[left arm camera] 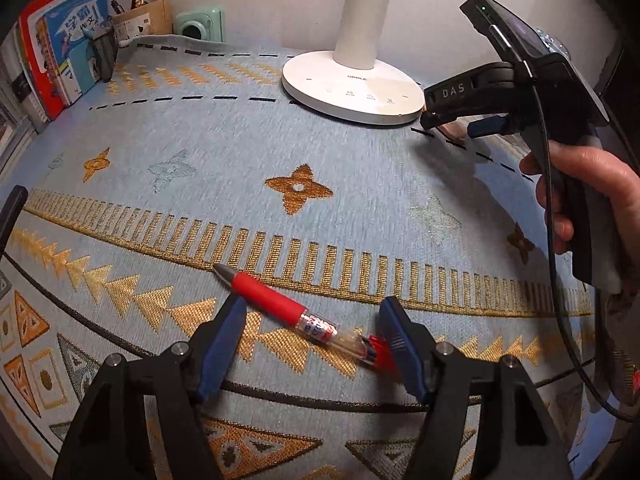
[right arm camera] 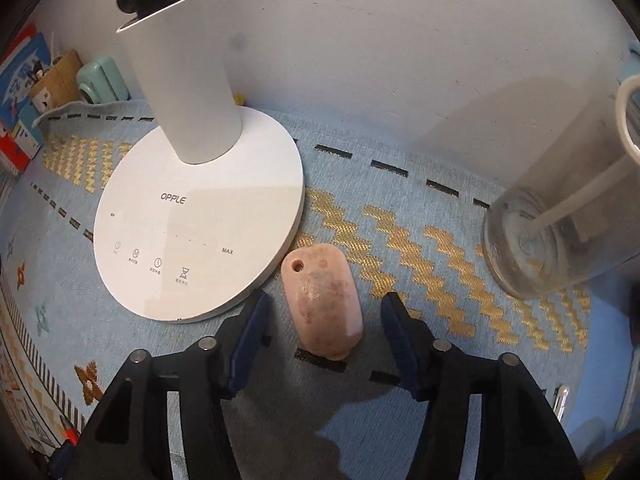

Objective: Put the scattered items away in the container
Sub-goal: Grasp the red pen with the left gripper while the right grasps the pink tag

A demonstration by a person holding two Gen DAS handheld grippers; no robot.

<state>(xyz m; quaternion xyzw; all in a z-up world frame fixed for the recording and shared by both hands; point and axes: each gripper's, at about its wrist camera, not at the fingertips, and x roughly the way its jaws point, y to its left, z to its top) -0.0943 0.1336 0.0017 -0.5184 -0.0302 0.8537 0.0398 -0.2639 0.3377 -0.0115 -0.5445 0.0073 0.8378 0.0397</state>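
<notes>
Blue woven cloth (left arm camera: pixel 360 152) with gold star and triangle patterns covers the desk, which backs onto a pale wall. At about 12 o'clock in the left wrist view stands a white lamp (left arm camera: pixel 352 84) on its round base. At 10 o'clock, books (left arm camera: pixel 60 68) lean beside a mesh pen holder (left arm camera: pixel 105 50), a cardboard box (left arm camera: pixel 144 18) and a small mint-green device (left arm camera: pixel 200 26).

A red pen (left arm camera: pixel 288 310) lies flat on the cloth at 6 o'clock, tip toward 10 o'clock. The left gripper (left arm camera: pixel 312 340) hangs over it with jaws apart. The pen's clip end sits right at the right-hand pad, though contact cannot be told, and the other pad is clear of the barrel.

In the right wrist view, a pink oval stone (right arm camera: pixel 322 304) with a small hole lies just beside the lamp's base, between the open fingers of the right gripper (right arm camera: pixel 324 340). Neither pad touches it. A clear glass jar (right arm camera: pixel 560 216) stands at 3 o'clock. A hand (left arm camera: pixel 580 196) holds the right gripper's handle.
</notes>
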